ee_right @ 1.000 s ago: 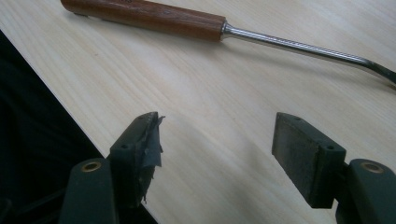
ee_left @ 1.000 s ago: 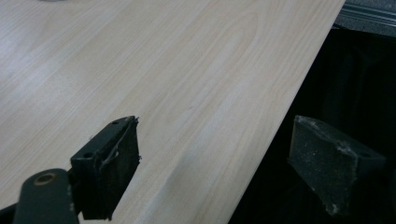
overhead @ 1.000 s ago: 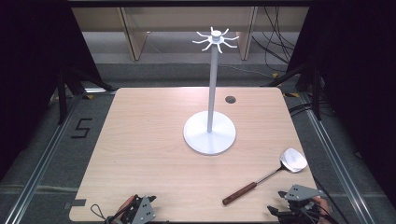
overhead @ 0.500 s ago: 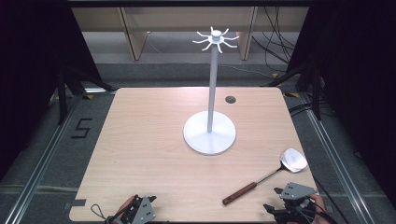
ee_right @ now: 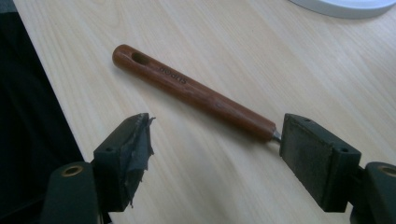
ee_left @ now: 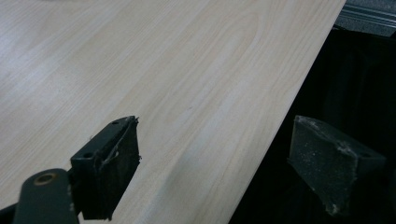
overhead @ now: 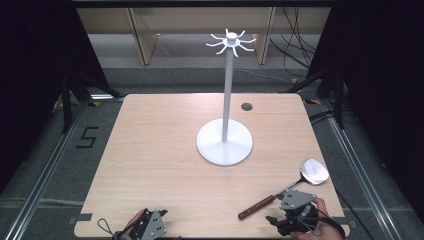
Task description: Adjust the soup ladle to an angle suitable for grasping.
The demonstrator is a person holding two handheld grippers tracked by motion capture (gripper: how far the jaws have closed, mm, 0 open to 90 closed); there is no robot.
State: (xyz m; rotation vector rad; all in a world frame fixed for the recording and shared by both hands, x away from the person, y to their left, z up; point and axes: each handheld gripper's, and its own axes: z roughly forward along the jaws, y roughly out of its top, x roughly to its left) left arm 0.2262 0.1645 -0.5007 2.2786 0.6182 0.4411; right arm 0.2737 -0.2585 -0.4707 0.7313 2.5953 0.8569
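The spatula [overhead: 287, 189] lies untouched at the table's [overhead: 150, 165] near right; the hook stand [overhead: 226, 125] is bare. Right gripper [ee_right: 215, 158] gapes above its wooden handle [ee_right: 191, 91]. Left gripper [ee_left: 215, 172] waits open, empty, near left.

A light wooden table [overhead: 165, 165] had a small dark round hole [overhead: 246, 106] near its far edge. On the grey floor [overhead: 100, 120] to the left, a "5" [overhead: 87, 137] was marked in black tape. Beyond the table stood pale wooden furniture legs [overhead: 141, 37], with black cables [overhead: 292, 47] trailing nearby. Metal rails [overhead: 47, 172] ran alongside the table.
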